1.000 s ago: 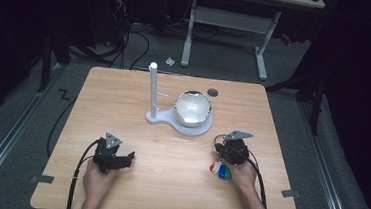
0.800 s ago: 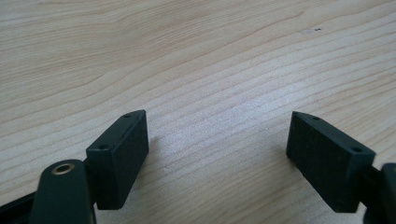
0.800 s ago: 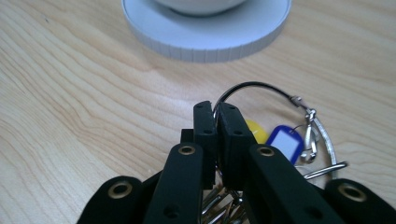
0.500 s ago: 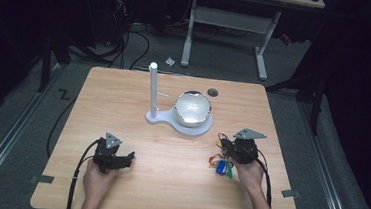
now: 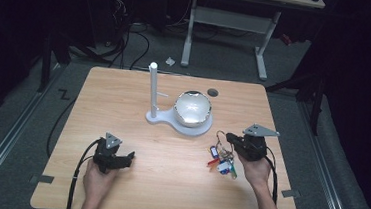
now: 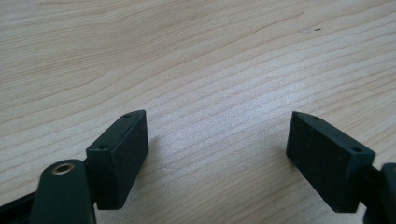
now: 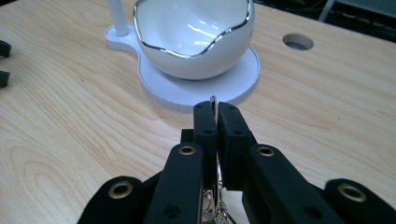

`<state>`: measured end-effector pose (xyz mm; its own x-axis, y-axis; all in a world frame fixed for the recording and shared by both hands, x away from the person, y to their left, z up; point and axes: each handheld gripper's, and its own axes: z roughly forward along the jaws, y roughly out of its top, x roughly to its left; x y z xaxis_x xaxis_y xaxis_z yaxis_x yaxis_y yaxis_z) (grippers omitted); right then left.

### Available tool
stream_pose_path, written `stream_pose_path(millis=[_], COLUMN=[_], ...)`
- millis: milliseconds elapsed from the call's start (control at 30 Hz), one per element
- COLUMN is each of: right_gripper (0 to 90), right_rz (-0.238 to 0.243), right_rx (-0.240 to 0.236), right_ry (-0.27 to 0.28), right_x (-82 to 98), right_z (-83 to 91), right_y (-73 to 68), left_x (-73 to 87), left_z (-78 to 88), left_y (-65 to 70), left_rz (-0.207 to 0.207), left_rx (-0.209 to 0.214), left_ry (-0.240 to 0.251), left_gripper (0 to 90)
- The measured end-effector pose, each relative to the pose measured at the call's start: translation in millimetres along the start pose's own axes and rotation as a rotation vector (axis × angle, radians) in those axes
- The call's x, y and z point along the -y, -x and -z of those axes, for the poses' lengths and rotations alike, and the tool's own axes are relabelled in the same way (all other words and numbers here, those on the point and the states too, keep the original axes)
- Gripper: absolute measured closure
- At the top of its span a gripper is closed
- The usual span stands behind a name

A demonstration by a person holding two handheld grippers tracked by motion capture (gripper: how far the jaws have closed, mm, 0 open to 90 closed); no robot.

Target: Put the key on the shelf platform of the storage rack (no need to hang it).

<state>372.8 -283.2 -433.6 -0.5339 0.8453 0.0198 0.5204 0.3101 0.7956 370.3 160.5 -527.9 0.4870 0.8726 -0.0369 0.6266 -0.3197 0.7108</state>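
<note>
A bunch of keys [image 5: 221, 160] with blue, red and green tags hangs from a metal ring [image 7: 213, 100]. My right gripper [image 5: 229, 137] [image 7: 214, 109] is shut on that ring, low over the table's right side. Straight ahead of it a glossy white bowl [image 5: 192, 106] [image 7: 194, 32] sits on a white stand base [image 7: 196, 89] with an upright white post [image 5: 152, 84]. My left gripper [image 5: 127, 158] [image 6: 217, 127] rests near the front left of the wooden table [image 5: 123, 109], its jaws wide open over bare wood.
A round cable hole [image 5: 212, 92] [image 7: 297, 42] sits in the tabletop behind the bowl. Cables trail from both grippers over the front edge. The floor beyond holds a desk frame [image 5: 230, 23] and loose cables.
My right gripper has risen and shifted a little to the right, lifting the keys with it. The left gripper has stayed where it was.
</note>
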Motion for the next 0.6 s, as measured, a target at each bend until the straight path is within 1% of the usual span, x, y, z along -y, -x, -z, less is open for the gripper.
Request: stream_pose_path(millis=[67,233,333,467,600], right_gripper=[87.8,87.8,87.8,87.8,87.8], right_rz=[0.006,0.002,0.019,0.024,0.040], right_rx=[-0.002,-0.023,-0.028,-0.036,-0.042], right_ry=[0.013,0.044,0.060,0.070,0.087], right_x=[-3.6,-14.7,-21.9,-31.3,-41.1], right_z=[4.6,14.8,20.5,27.1,32.4], right_y=[-0.5,1.5,0.7,0.1,-1.1], left_x=[0.0,0.0,0.0,0.0,0.0], left_z=[0.0,0.0,0.0,0.0,0.0], left_y=[0.0,0.0,0.0,0.0,0.0], left_rz=[0.000,0.000,0.000,0.000,0.001], left_rx=[0.000,0.000,0.000,0.000,0.000], left_ry=[0.000,0.000,0.000,0.000,0.000], left_gripper=[21.4,21.4,21.4,21.4,21.5])
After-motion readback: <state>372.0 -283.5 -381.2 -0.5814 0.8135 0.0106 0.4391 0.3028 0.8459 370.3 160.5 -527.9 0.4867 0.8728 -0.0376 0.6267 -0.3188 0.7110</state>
